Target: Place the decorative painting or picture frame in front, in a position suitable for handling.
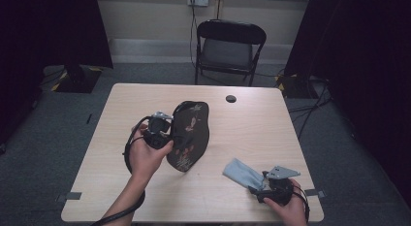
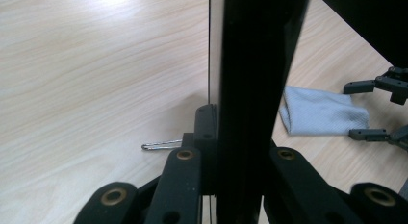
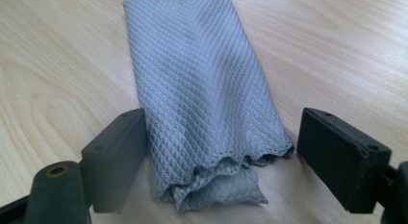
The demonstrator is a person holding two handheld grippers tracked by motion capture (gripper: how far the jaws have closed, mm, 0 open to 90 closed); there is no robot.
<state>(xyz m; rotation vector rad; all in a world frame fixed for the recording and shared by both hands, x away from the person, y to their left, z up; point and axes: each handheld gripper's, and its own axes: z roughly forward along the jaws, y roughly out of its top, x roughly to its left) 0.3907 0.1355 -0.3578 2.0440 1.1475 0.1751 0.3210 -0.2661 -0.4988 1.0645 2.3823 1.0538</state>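
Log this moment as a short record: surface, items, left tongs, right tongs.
surface: pale wooden table
items: dark flat patterned case near the middle; folded grey cloth at the near right
left tongs: the left tongs are shut on the dark case, gripping its edge and holding it partly lifted off the table
right tongs: the right tongs are open, their jaws on either side of the cloth's near end; the cloth lies flat on the table
beyond the table: black folding chair
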